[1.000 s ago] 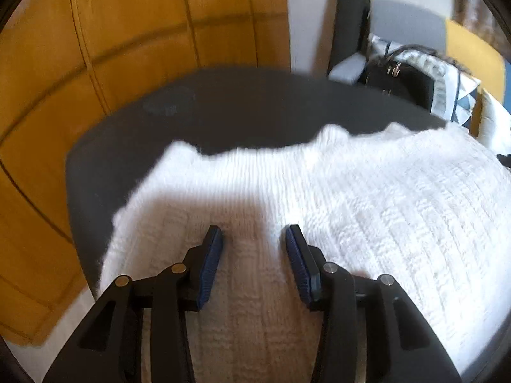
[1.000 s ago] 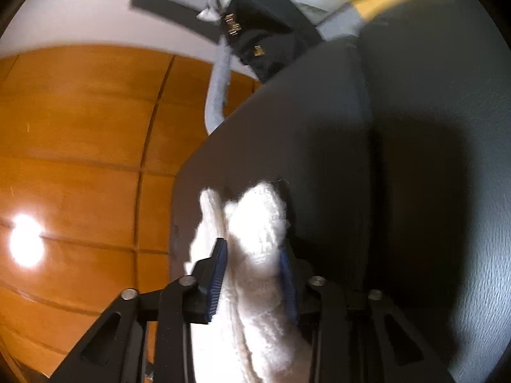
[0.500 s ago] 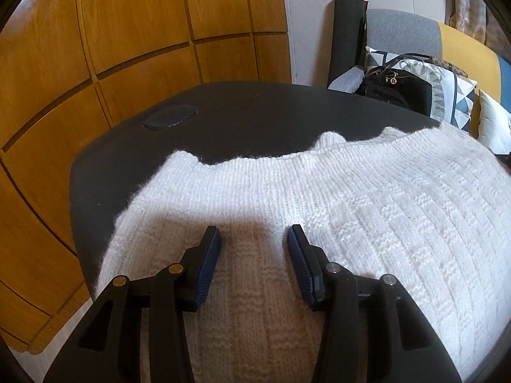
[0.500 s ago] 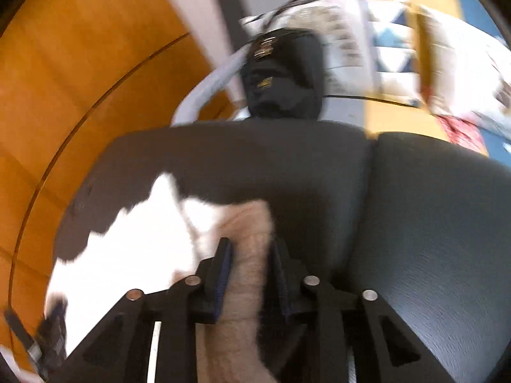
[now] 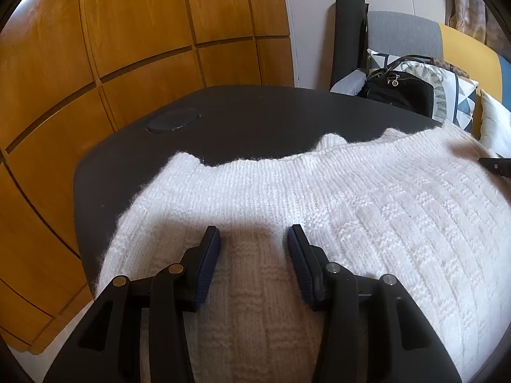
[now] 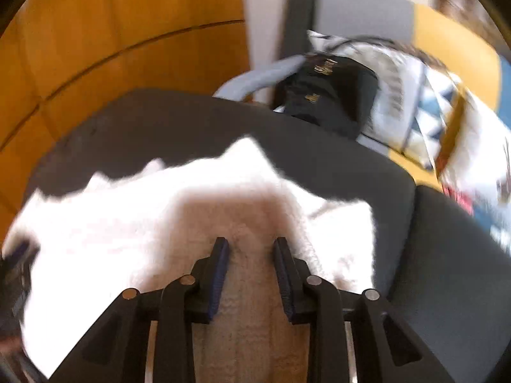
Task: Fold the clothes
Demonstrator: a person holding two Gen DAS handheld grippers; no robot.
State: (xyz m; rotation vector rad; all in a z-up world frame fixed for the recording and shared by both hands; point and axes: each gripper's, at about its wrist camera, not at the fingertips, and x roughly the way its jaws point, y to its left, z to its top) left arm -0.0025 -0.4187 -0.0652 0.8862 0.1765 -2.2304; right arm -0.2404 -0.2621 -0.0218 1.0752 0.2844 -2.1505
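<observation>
While the white knit sweater is lying spread on the dark table, I am working it from two points, described here from left to right.

At the left, wooden wall panels are backing the table, and a round cap is sitting in the tabletop. I am holding my left gripper over the near left part of the garment, its tongs standing spread with knit visible between them; the pads are not pressing any fold together. Toward the right, my right gripper is angling down over the sweater's right portion, where a folded-over layer appears to be lying on the body. Its tongs are standing apart over the fabric, and I judge nothing is pinched, although that view is blurred. Beyond the table's far right, a black handbag is resting against a patterned cushion on a sofa.

Progress, as I judge it: one side appears to be turned in; the ribbed edge is lying uneven, and the remaining folds are not yet done.

Count: one sweater, one table, two grippers, one handbag, one patterned cushion.
</observation>
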